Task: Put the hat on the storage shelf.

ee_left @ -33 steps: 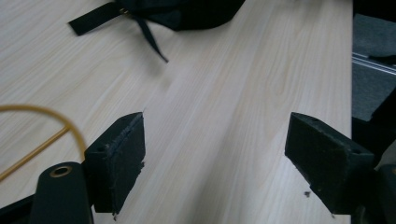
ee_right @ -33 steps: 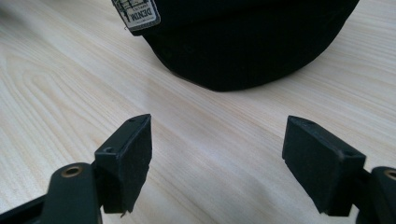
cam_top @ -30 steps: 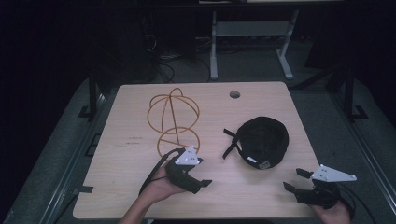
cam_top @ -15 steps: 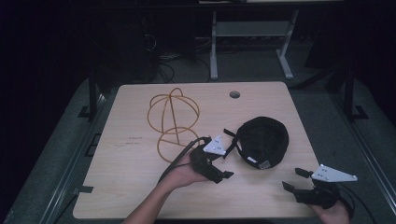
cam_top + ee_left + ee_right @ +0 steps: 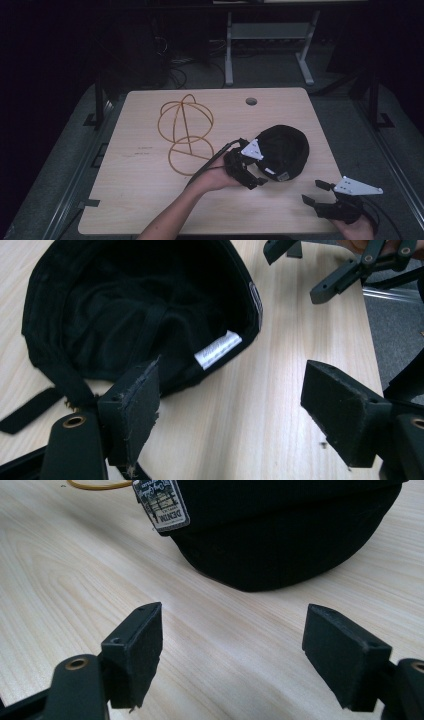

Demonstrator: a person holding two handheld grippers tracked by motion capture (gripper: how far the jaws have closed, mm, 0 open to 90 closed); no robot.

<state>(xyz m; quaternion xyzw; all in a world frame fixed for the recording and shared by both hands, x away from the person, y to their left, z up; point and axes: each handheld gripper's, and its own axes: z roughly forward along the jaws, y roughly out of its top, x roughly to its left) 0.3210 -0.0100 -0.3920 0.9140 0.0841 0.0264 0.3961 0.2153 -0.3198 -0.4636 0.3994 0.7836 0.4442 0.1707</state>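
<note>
— Two grippers, both with jaws apart. Your right gripper (image 5: 320, 194) waits at the near edge of the pale wooden table (image 5: 135, 200); what moved?

— Your left gripper (image 5: 252, 172) has swung across from the yellow wire cap frame (image 5: 185, 127) to the soft black fabric cap (image 5: 285, 150), one jaw over its open underside. A grasp looks next. Beyond: a dark room, grey metal stand (image 5: 270, 35).

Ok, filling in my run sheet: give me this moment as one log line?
left gripper: open, at black cap rim | right gripper: open, off cap, near table edge | wire cap stand: untouched
</note>
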